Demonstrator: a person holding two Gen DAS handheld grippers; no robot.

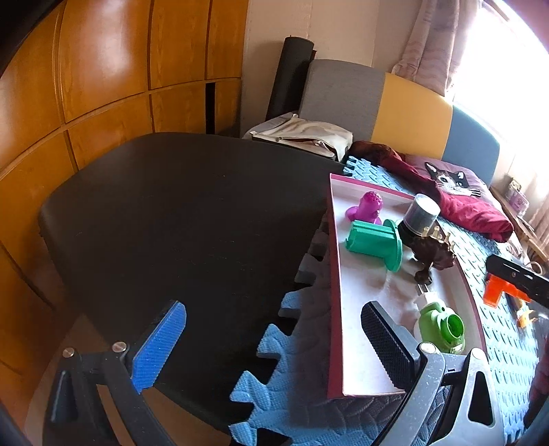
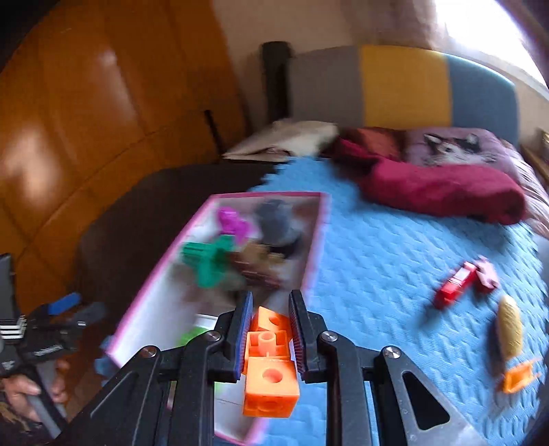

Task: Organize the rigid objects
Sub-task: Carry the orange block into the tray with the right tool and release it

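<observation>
A home bedroom: a bed (image 1: 480,219) with padded headboard (image 1: 405,113), cat-print pillow (image 1: 449,180), wooden wardrobe (image 1: 85,85), curtained window (image 1: 446,44), toys in a tray (image 1: 334,274).

Glossy wooden cabinet doors (image 1: 103,68), textured foam mat (image 2: 394,257), smooth plastic orange block (image 2: 269,356), soft red cloth (image 2: 446,192).

Glossy orange-brown wooden cupboard doors (image 1: 103,79) fill the left wall. A bed headboard (image 1: 405,109) in grey, yellow and blue panels stands against the pale wall (image 1: 274,20). Strong daylight pours through a curtained window (image 1: 507,51) on the right.
</observation>
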